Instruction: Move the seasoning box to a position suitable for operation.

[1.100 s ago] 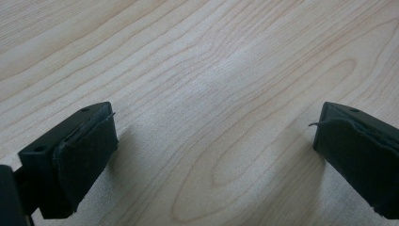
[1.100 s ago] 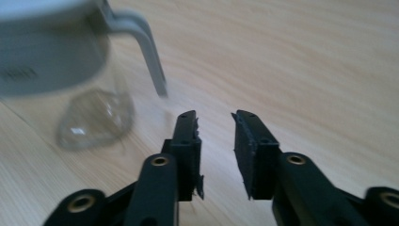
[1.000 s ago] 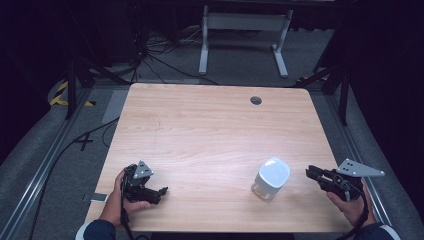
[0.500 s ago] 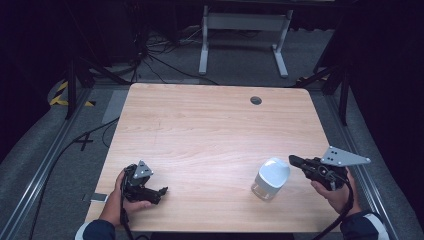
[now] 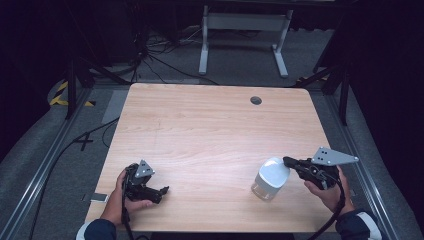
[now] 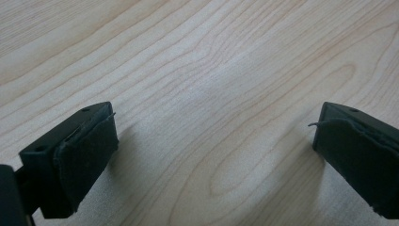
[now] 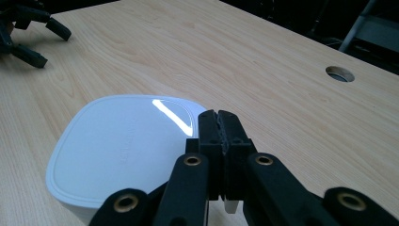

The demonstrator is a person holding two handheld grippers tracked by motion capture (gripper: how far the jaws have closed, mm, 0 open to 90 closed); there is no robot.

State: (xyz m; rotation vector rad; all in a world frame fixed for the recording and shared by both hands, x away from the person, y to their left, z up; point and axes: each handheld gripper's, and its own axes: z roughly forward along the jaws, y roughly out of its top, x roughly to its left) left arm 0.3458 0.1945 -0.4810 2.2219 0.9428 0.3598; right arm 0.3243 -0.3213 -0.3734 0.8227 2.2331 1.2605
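While the light wooden tabletop (image 5: 210, 135) spreads out under both my hands, its one round cable hole (image 5: 256, 100) sits near the far edge, toward my right. Beyond that edge, on the grey floor, stands a white metal frame (image 5: 242, 30) with dark cables lying beside it.

On the near right part of the tabletop stands a container (image 5: 270, 178) with a clear lower body and a white rounded-square lid (image 7: 124, 141); it is upright, and a bright streak of light lies across the lid in the right gripper view.

My right tool (image 5: 290, 162) is held in my right hand (image 5: 327, 187) just to the right of the container, its tip at the lid's right rim. In the right gripper view its two black jaws are pressed flat together with no gap, and they reach over the near edge of the lid; whether they touch it I cannot tell. The grey three-cornered plate (image 5: 334, 156) rides on top of it.

My left tool (image 5: 161, 191) lies low at the near left corner in my left hand (image 5: 131, 192), well apart from the container. In the left gripper view its jaws stand wide apart with bare wood grain between them, and the worn pads (image 6: 87, 157) hold nothing
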